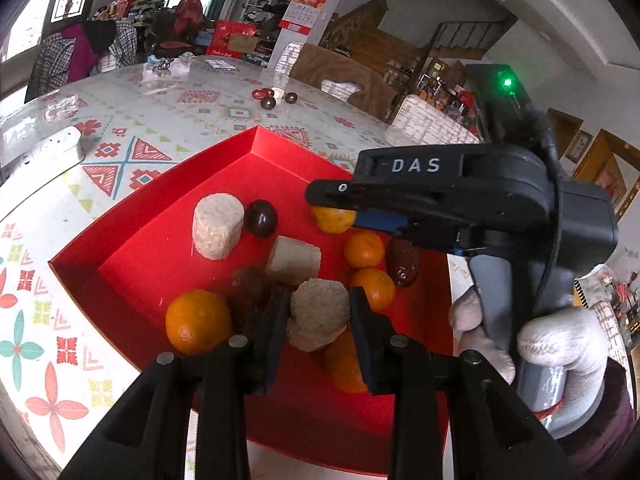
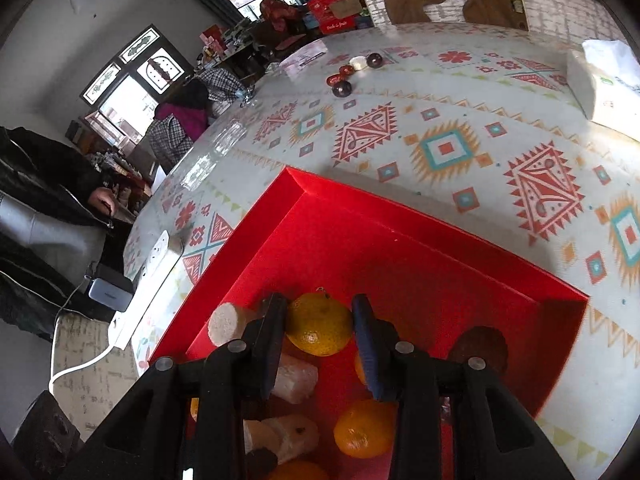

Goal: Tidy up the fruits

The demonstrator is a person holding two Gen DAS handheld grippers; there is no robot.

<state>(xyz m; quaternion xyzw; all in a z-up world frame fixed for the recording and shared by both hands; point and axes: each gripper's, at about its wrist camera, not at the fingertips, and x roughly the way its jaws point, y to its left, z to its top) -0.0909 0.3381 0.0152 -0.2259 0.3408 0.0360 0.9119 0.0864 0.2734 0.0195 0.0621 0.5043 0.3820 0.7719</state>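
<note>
Toward the red tray's (image 2: 400, 216) far corner the floor is bare. Right gripper (image 2: 320, 330) clamps a dimpled mandarin (image 2: 320, 330); left gripper (image 1: 319, 320) probably pinches a crumbly puffed-rice roll (image 1: 319, 320) above the near rim.

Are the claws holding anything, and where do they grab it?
Left claw pinches a beige puffed cake by its sides. Right claw pinches an orange by its sides.

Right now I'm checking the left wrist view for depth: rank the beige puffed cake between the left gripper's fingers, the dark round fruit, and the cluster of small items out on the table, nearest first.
1. Beige puffed cake, between the left gripper fingers.
2. Dark round fruit, farther back in the red box, left of centre.
3. Cluster of small items, beyond the box on the table.
</note>
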